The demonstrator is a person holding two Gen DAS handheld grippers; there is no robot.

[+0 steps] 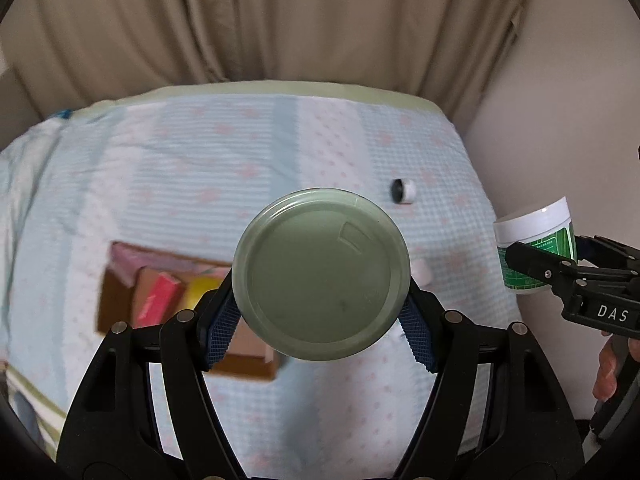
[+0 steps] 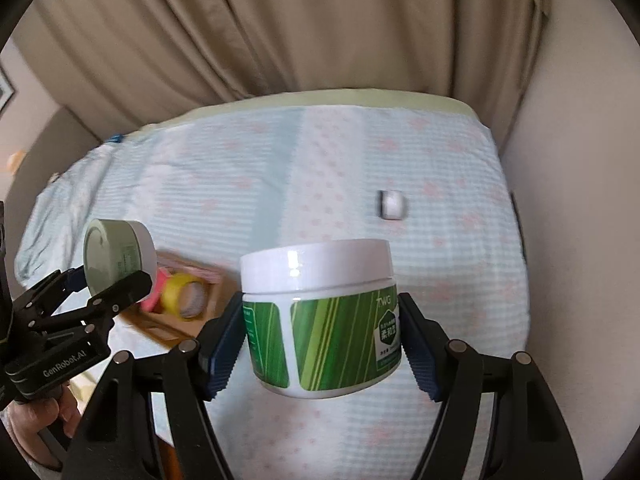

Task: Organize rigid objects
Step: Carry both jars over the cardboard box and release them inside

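Observation:
My left gripper (image 1: 320, 320) is shut on a jar with a sage-green lid (image 1: 321, 274), lid facing the camera, held above the bed. My right gripper (image 2: 322, 344) is shut on a white jar with a green striped label (image 2: 324, 320), held upright in the air. Each jar shows in the other view: the green-lidded jar (image 2: 116, 252) in the left gripper (image 2: 108, 284) at left, the white jar (image 1: 534, 248) in the right gripper (image 1: 560, 264) at right. A small white and black cylinder (image 1: 403, 191) (image 2: 391, 205) lies on the bed beyond both.
A light blue checked bedspread (image 1: 200, 168) covers the bed. An open cardboard box (image 1: 120, 300) lies on it at left with a red item (image 1: 156, 300) and a yellow tape roll (image 2: 184, 294) inside. Beige curtains (image 2: 280, 32) hang behind; a wall (image 1: 560, 120) stands right.

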